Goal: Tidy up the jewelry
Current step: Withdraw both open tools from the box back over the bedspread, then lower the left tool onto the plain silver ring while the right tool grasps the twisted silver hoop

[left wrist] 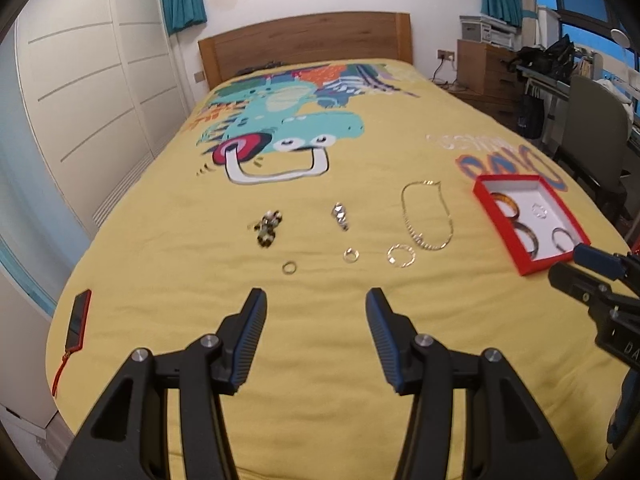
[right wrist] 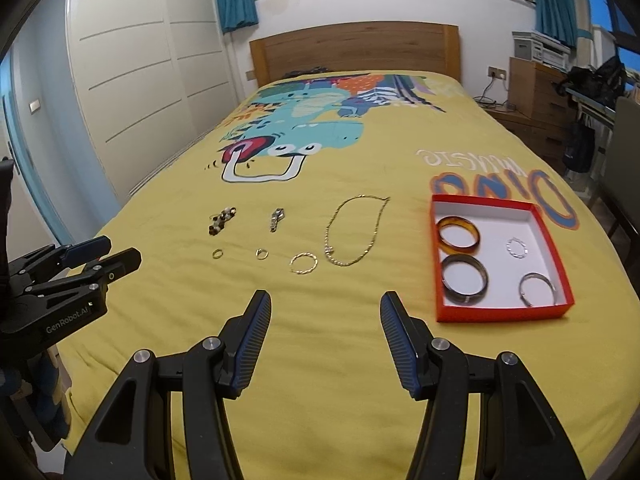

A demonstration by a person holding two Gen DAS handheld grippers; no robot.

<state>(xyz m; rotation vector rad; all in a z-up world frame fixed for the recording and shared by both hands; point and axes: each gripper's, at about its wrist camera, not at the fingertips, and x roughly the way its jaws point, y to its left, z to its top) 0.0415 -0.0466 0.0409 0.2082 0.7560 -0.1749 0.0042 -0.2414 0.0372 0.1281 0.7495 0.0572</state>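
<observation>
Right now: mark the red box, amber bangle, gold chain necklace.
red box (right wrist: 500,313), right wrist view, near wall.
amber bangle (right wrist: 458,243), right wrist view, front rim.
gold chain necklace (right wrist: 330,232), right wrist view, left strand.

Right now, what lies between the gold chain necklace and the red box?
Nothing: in the right wrist view, only bare yellow bedspread separates the gold chain necklace from the red cardboard box.

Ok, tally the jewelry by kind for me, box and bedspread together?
Bangles in the red cardboard box: 3
Small hoops: 2
Small rings: 2
Gold chain necklace: 1
Silver watch: 1
Brown beaded piece: 1
Total: 10
</observation>
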